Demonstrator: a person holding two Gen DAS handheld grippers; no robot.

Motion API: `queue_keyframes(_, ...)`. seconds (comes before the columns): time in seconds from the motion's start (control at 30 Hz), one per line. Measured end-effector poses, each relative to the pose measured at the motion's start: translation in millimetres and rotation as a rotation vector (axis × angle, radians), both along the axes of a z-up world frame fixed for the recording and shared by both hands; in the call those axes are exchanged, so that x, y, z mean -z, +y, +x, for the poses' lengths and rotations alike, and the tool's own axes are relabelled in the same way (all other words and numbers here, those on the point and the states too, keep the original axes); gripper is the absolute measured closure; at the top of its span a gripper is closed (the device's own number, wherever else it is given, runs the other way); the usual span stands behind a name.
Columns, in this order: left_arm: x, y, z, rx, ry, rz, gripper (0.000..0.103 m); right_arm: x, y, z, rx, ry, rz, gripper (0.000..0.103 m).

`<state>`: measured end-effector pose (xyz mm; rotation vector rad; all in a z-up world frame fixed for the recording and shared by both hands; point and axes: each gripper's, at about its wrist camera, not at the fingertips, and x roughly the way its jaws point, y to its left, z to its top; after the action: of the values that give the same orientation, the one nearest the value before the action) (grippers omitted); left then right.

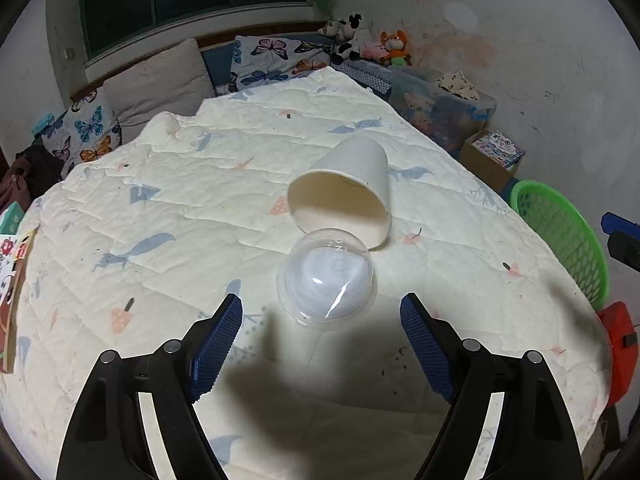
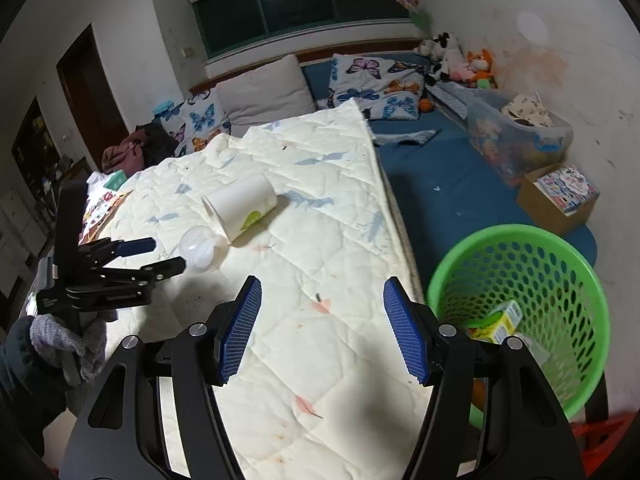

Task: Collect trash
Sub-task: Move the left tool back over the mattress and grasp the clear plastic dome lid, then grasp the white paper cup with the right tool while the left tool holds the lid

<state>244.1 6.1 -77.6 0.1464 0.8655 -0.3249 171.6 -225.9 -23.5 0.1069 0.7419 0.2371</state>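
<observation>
Step in hand looks like approach: left gripper jaws apart, empty, just short of clear dome lid at frame centre on the bed quilt, touching tipped paper cup. Right gripper apart, empty, beside green basket at lower right. Next: straddle lid, close gently.

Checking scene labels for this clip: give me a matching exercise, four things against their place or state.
Things:
1. paper cup
2. clear dome lid
3. green basket
4. juice carton

States:
A. inside the basket
B. beside the bed
C. on its side on the quilt
D. just ahead of the open left hand-held gripper

Pairs: 1-C, 2-D, 3-B, 4-A
</observation>
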Motion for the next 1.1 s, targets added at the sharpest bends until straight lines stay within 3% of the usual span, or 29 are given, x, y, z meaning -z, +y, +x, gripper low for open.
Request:
queue_keyframes(0.37,12,-7,25,0.012,0.020,0.009,0.028,6,23,19,-0.031,0.021,-0.014,0.039)
queue_keyframes(0.5,18,-7,31,0.005,0.037,0.005,0.035,7,29,25,-0.045,0.025,-0.016,0.039)
queue_keyframes(0.73,21,-7,36,0.016,0.039,-0.001,0.036,8,39,37,-0.057,0.042,-0.012,0.039)
queue_keyframes(0.9,23,-8,35,0.024,0.030,-0.007,0.047,9,47,45,-0.062,0.053,-0.014,0.039)
queue_keyframes(1.1,16,-4,28,0.020,0.005,-0.012,0.047,6,58,59,-0.077,0.073,0.019,0.039)
